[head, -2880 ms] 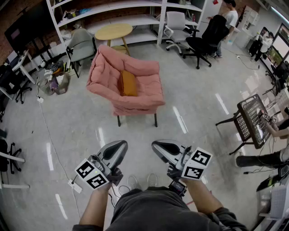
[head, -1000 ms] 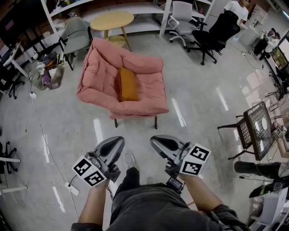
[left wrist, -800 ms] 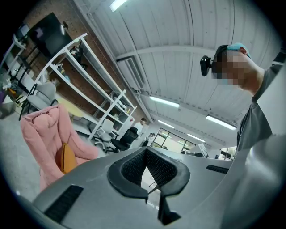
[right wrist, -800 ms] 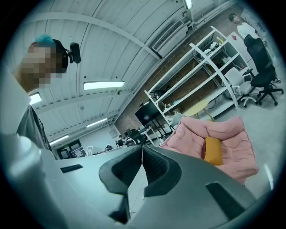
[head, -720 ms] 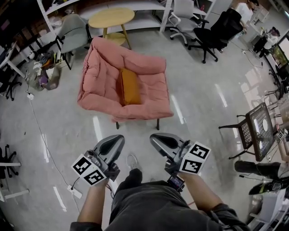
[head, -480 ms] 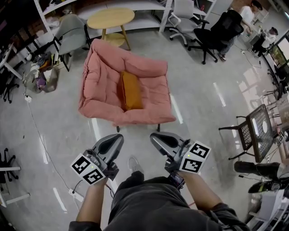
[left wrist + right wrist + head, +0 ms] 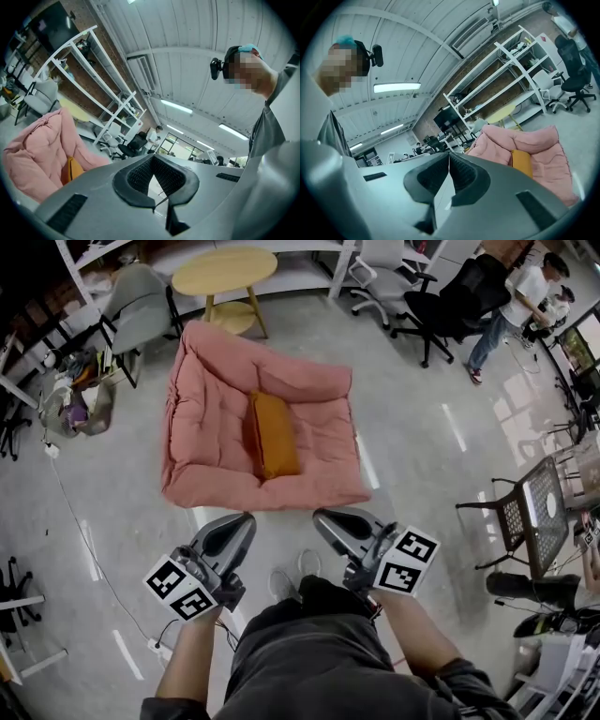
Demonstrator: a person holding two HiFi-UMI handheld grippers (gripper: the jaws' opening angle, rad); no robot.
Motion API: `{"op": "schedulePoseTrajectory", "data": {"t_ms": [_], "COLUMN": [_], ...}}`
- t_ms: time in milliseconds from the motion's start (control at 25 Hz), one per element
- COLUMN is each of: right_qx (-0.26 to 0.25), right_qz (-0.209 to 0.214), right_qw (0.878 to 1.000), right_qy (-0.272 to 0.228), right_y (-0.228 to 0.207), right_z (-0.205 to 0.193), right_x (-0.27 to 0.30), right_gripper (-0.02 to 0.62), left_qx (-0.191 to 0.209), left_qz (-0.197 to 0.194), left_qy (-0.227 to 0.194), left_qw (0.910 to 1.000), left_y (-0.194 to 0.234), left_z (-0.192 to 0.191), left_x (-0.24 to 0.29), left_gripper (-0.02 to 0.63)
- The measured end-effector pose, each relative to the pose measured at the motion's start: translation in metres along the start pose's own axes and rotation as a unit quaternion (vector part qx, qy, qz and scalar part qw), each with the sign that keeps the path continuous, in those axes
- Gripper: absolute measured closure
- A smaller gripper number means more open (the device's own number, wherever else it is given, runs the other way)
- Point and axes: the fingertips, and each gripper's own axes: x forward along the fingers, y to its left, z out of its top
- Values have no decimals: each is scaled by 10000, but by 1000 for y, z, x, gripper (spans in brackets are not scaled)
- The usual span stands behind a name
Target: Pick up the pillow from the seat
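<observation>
your left hand-held gripper (image 7: pixel 242 521) and right hand-held gripper (image 7: pixel 323 517): both pressed together, empty. orange pillow (image 7: pixel 272 435) lies ahead, on the pink seat (image 7: pixel 211 390).

Polished grey floor (image 7: pixel 412 465) catching streaks of glare beneath strip lights (image 7: pixel 397 87) on a ribbed white ceiling (image 7: pixel 187 56). Along the far side, white shelving (image 7: pixel 513 70) against a brick wall (image 7: pixel 89 77), with a round wooden table (image 7: pixel 223 270), a grey chair (image 7: pixel 141 301) and a black office chair (image 7: pixel 450 301) near it. At right, a black mesh chair (image 7: pixel 530 512) standing on its own; at left, a thin cable (image 7: pixel 70 512) trailing across the floor.
</observation>
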Motion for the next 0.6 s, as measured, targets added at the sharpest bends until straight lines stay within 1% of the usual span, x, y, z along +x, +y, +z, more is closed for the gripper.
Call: {"op": "schedulePoseTrajectory", "data": {"t_ms": [240, 440, 600], "right_qx": [124, 210, 320], "right_qz": [-28, 47, 141], "right_qw": [9999, 9995, 9986], "right_qy": [80, 210, 388], "right_y": [-54, -103, -152], "right_z": [13, 19, 30], "right_x": [21, 57, 78], "right_gripper": [580, 580, 580], "left_qx": [-49, -154, -270], "left_qz": [105, 277, 468], "left_qy": [99, 154, 212], "left_qw": [9999, 9994, 9983], "left_y": [37, 83, 116], "left_z": [3, 0, 1], "left_x": [39, 63, 102], "left_gripper": [595, 595, 595]}}
